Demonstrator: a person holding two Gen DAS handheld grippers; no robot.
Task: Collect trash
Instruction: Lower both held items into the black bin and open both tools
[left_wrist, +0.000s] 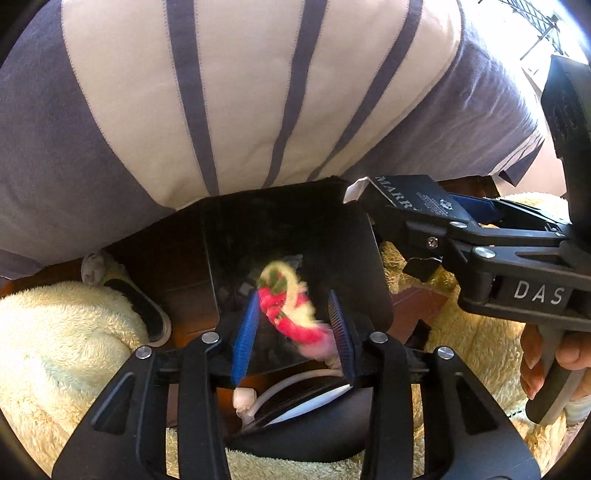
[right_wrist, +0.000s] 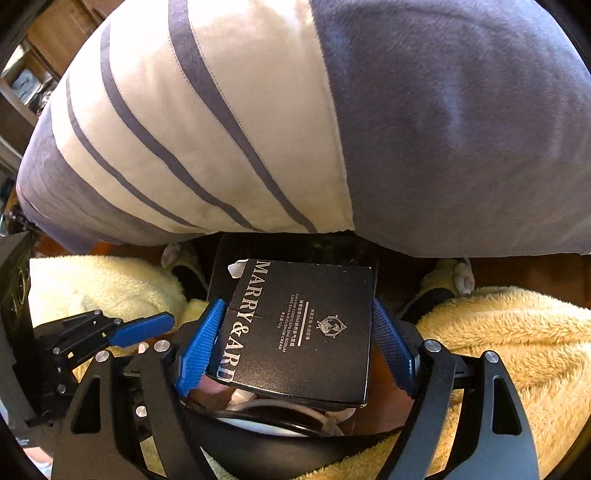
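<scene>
A black bin (left_wrist: 295, 229) stands on the floor between a person's feet, and both grippers hang over it. My left gripper (left_wrist: 293, 295) points down into the bin. A braided pink, green and cream scrap (left_wrist: 284, 310) sits blurred between its blue pads (left_wrist: 245, 328), which stand apart from it. My right gripper (right_wrist: 298, 303) is shut on a flat black box (right_wrist: 303, 332) printed "MARRY&ARD", held by its two side edges above the bin's rim (right_wrist: 295, 247). The left wrist view shows that box (left_wrist: 417, 195) at the upper right, over the bin's right edge.
A grey and white striped cushion (left_wrist: 221, 92) bulges over the bin's far side. Fuzzy yellow legs (right_wrist: 498, 332) and slippers (left_wrist: 110, 277) flank the bin. A white cable (left_wrist: 280, 387) lies below the left gripper. A hand (left_wrist: 569, 358) holds the right gripper's handle.
</scene>
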